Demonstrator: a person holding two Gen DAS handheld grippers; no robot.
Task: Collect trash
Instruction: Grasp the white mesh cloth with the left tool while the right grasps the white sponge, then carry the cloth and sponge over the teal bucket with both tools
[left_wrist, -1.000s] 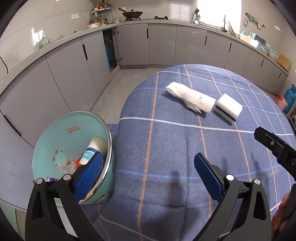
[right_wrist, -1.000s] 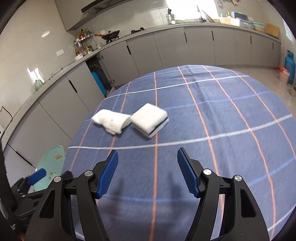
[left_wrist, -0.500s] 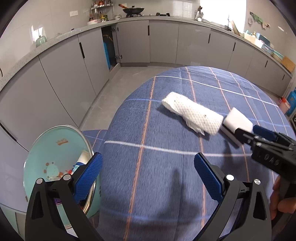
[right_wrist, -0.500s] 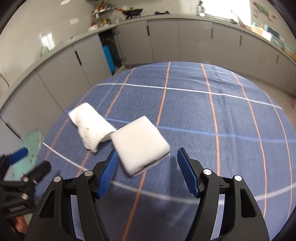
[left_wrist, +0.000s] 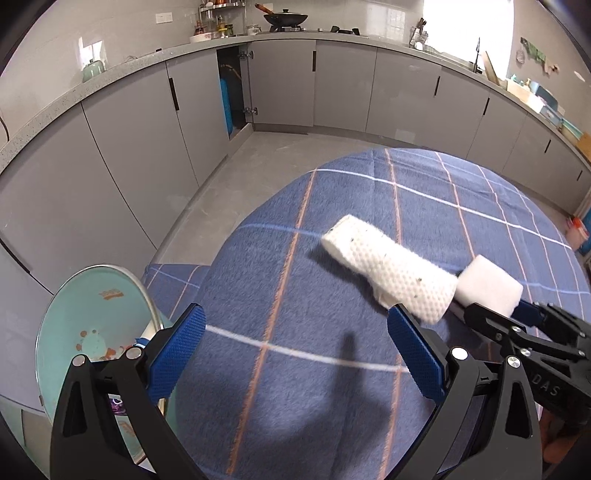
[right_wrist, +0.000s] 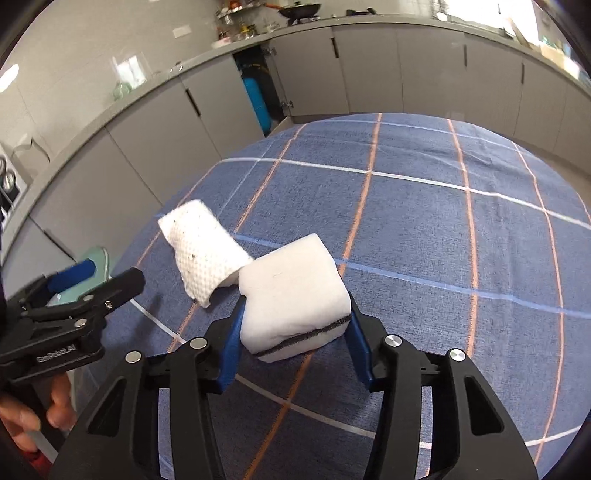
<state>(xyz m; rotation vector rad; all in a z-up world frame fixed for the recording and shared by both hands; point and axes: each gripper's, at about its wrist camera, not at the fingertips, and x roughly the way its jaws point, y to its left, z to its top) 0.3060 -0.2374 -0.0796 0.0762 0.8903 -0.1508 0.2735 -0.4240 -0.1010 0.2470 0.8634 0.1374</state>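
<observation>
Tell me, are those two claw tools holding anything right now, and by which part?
The right gripper is closing on the white rectangular sponge block with a dark stripe, pads on its two opposite sides. The left gripper holds nothing.

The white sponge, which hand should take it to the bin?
The right. The right gripper is closing, with the white sponge already between its fingers. The left gripper is open and empty, over bare cloth near the bin.
</observation>
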